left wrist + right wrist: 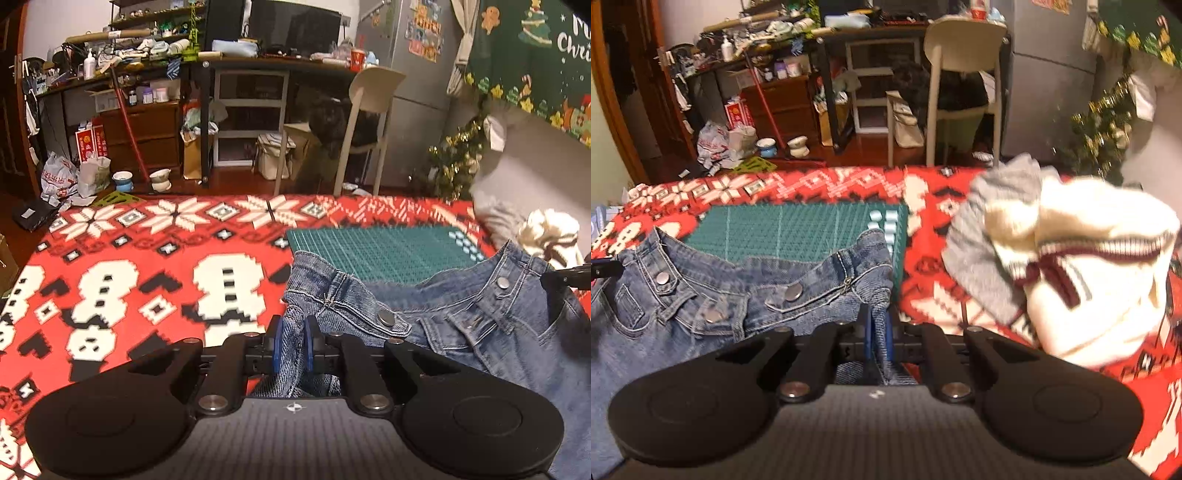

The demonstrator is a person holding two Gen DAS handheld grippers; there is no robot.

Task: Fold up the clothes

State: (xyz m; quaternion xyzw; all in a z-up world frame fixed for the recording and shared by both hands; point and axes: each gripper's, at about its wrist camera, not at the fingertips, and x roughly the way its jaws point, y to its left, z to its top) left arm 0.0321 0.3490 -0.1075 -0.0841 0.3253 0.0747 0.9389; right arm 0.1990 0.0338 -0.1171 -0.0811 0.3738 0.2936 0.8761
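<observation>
Jeans (pixel 461 317) hang by the waistband between your two tools, over the green cutting mat (pixel 369 247) on the red patterned blanket (pixel 147 266). Your left gripper (pixel 293 345) is clamped on one waistband corner, and your right gripper (pixel 879 332) is pinched tight on the other, with a cream sweater (pixel 1082 266) heaped just beside it

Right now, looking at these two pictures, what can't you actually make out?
- Jeans: the legs run off the bottom and right edges of the left wrist view, so their length and lie are unknown.
- Cream sweater: blurred in the right wrist view; its shape is unclear.
- Grey garment: partly under the sweater.
- Green mat: its near edge is covered by the jeans.
- Dark shape under the chair: too dim to identify.
</observation>
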